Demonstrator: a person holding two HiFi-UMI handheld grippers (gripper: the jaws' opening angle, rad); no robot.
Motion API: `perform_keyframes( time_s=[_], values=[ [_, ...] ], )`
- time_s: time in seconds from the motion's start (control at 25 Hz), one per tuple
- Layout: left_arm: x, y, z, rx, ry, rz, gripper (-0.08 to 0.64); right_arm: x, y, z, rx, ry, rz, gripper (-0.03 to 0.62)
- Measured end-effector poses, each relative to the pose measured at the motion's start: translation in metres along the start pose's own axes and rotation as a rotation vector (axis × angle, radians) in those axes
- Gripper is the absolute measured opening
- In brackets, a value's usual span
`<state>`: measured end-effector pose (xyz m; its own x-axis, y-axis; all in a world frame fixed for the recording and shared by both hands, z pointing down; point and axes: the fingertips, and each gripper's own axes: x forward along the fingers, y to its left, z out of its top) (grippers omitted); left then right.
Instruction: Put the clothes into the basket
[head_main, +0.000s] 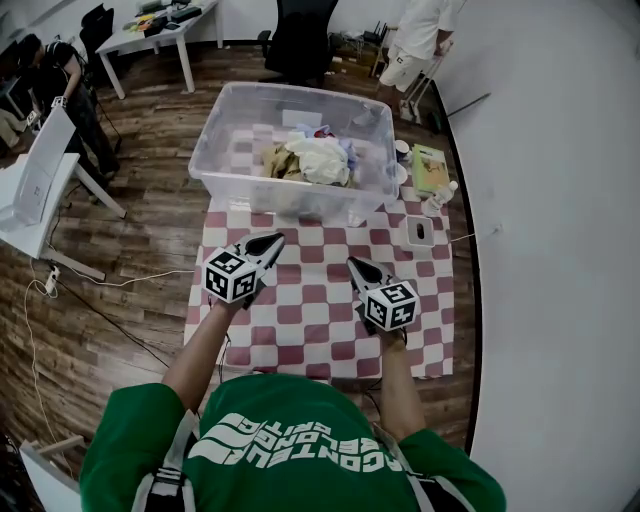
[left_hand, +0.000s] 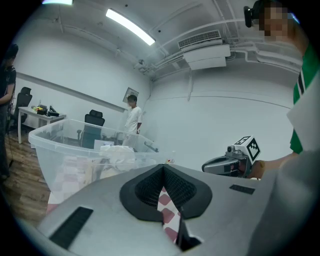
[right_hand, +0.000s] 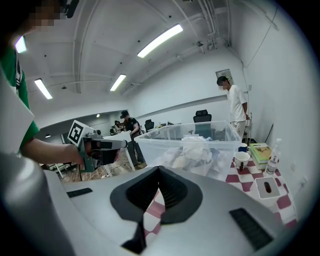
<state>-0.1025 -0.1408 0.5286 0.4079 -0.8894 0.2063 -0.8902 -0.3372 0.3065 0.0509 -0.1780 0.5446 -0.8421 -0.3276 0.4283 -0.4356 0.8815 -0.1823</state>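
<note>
My left gripper (head_main: 268, 240) pressed together, empty; right gripper (head_main: 355, 265) same. Both hover over checkered cloth (head_main: 310, 300), near side of clear plastic bin (head_main: 215, 175). Clothes (head_main: 312, 160) heaped inside bin. No garment visible on cloth, so job likely done. I hold claws off bin wall, scan around bin for strays.

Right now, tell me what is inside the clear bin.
The clear bin holds a heap of clothes: a white piece on top, a tan one at its left. What lies beneath the heap is covered.
</note>
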Motion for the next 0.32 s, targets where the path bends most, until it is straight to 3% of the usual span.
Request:
perform_keyframes(
  time_s=[0.32],
  values=[
    [-0.0028, 0.0033, -0.0067, -0.017, 0.001, 0.009, 0.003, 0.0030, 0.0026, -0.0046, 0.009, 0.003, 0.000, 0.008]
  ],
)
